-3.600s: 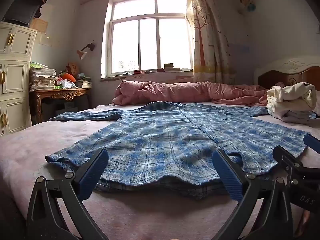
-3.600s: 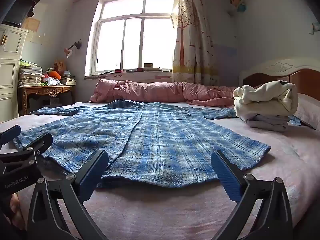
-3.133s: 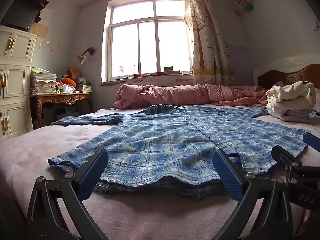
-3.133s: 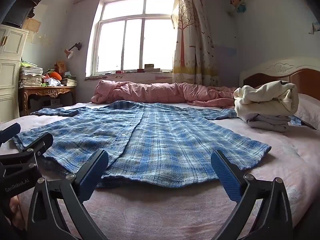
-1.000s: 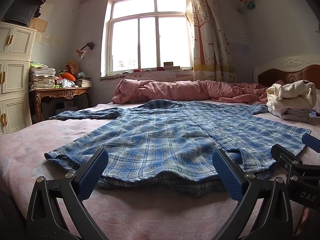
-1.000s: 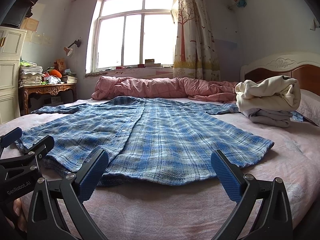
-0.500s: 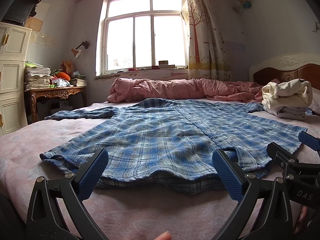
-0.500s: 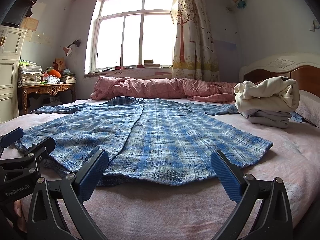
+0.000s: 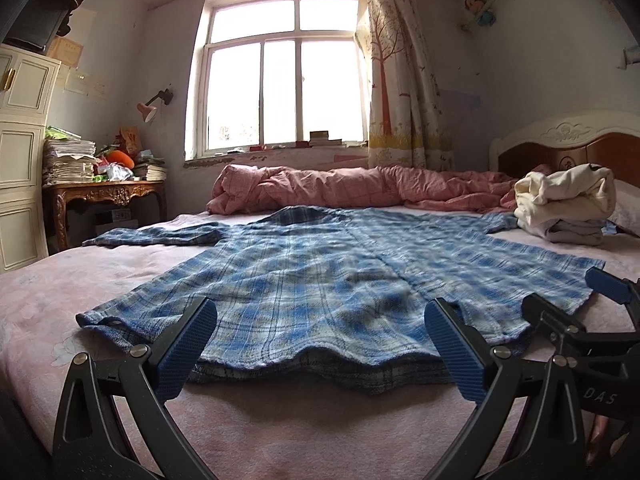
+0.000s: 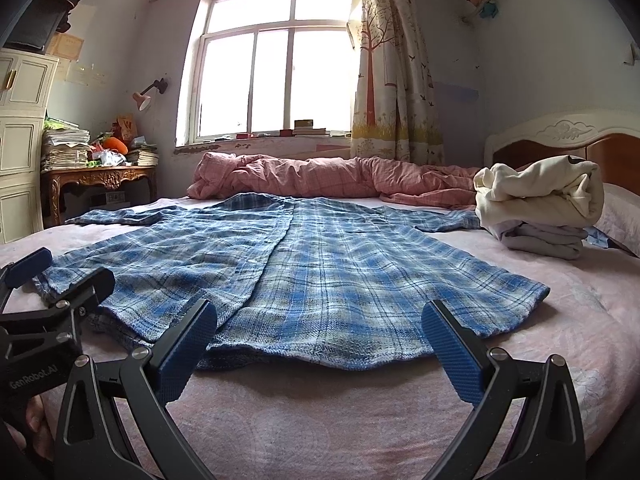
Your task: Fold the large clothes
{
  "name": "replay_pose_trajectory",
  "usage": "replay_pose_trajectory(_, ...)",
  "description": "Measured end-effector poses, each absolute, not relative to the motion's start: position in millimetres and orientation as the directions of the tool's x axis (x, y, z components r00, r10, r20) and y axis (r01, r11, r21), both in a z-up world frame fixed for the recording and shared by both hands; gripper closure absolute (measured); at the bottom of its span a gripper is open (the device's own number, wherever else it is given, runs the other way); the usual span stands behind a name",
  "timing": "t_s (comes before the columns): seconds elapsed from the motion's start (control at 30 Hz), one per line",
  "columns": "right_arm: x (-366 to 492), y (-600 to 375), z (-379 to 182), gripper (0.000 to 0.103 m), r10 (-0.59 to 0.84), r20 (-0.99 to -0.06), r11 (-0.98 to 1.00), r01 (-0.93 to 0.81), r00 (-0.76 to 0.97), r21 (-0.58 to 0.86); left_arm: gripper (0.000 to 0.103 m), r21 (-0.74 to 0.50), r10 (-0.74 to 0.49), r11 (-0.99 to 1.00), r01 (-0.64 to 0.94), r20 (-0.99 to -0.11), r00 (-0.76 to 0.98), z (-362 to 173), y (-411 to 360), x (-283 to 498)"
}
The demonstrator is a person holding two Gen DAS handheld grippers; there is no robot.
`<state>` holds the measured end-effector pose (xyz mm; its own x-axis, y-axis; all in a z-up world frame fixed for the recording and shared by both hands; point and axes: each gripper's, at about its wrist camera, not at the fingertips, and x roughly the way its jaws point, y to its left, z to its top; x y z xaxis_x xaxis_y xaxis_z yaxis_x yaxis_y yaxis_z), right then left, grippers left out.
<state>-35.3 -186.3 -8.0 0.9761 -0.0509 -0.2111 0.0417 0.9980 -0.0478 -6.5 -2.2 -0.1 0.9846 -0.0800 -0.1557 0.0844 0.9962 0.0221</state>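
Observation:
A large blue plaid shirt (image 9: 320,276) (image 10: 320,276) lies spread flat on the pink bed sheet (image 9: 320,428), front up, hem nearest me and collar toward the window. One sleeve (image 9: 156,236) stretches out to the left. My left gripper (image 9: 320,352) hovers open just short of the hem's left half, nothing between its blue pads. My right gripper (image 10: 320,348) is open too, just before the hem's right half. Each gripper shows at the edge of the other's view.
A rolled pink quilt (image 9: 360,188) lies along the far side under the window. A stack of folded cream and grey clothes (image 10: 544,208) sits at the right by the headboard (image 10: 560,140). A wooden side table (image 9: 104,196) with papers and a white cabinet (image 9: 20,160) stand left.
Both grippers have drifted slightly, with small shifts in view angle and height; they stay open. The shirt lies as it did.

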Motion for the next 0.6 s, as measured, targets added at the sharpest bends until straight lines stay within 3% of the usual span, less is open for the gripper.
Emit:
replay_pose_trajectory(0.23, -49, -184, -2, 0.000, -0.144, -0.150, 0.989, 0.136, 0.978, -0.060, 0.000, 0.022, -0.062, 0.998, 0.065, -0.115, 0.991, 8, -2, -18)
replay_pose_trajectory(0.4, -62, -197, 6, 0.000, -0.145, -0.081, 0.989, 0.148, 0.986, 0.030, 0.000, 0.047, 0.050, 0.998, -0.049, -0.027, 0.998, 18, -3, -26)
replay_pose_trajectory(0.53, -64, -211, 16, 0.000, -0.181, -0.105, 0.980, 0.188, 0.978, 0.063, 0.000, 0.014, 0.002, 1.000, -0.002, 0.043, 0.999, 30, 0, -39)
replay_pose_trajectory(0.6, -65, -215, 24, 0.000, -0.169, -0.142, 0.984, 0.175, 0.975, 0.031, 0.000, 0.068, -0.026, 0.997, 0.024, 0.036, 0.999, 36, -4, -43)
